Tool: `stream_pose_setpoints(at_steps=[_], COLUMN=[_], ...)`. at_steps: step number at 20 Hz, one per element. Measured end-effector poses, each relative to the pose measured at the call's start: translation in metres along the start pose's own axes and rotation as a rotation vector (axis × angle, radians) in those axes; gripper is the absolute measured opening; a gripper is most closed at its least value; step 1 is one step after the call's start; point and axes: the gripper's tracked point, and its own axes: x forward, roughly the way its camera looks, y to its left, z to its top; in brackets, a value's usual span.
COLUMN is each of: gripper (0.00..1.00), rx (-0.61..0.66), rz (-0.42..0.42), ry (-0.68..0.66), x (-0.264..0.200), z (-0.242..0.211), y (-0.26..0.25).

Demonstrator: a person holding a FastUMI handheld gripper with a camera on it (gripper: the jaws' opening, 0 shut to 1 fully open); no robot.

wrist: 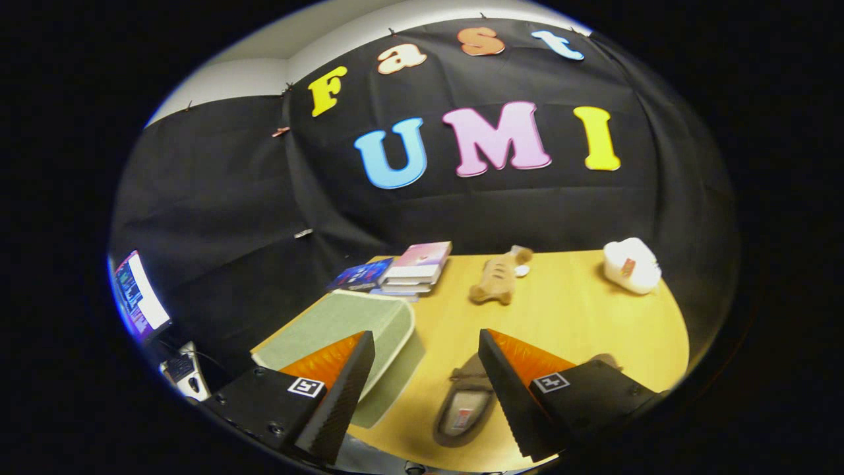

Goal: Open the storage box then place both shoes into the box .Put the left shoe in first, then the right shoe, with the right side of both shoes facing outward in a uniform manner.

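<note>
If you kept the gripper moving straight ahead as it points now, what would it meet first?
Probably bare table first: the open gripper angles down toward it. The shoe lies below between its fingers, the plush toy beyond. Depth is unclear.

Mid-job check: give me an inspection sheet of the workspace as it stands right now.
Surface: wooden table, bare in the middle.
Job's things: pale green storage box lies closed, under and ahead of the left finger. One shoe lies between the fingers; another shoe peeks out behind the right finger.
Clutter: stack of books, plush toy and a white object at the far edge.
Gripper: fingers open, holding nothing, above the shoe.
Cables: dark cable beside the table, near the remote-like device.
Surroundings: black cloth wall; lit screen off the box side.
</note>
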Motion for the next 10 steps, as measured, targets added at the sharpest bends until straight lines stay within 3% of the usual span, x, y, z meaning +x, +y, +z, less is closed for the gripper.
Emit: stream_pose_setpoints(at_steps=[5, 10], gripper=[0.98, 0.98], rx=[0.106, 0.273], rz=[0.258, 0.367], ry=[0.139, 0.287], x=[0.009, 0.028], z=[-0.052, -0.102], y=[0.054, 0.064])
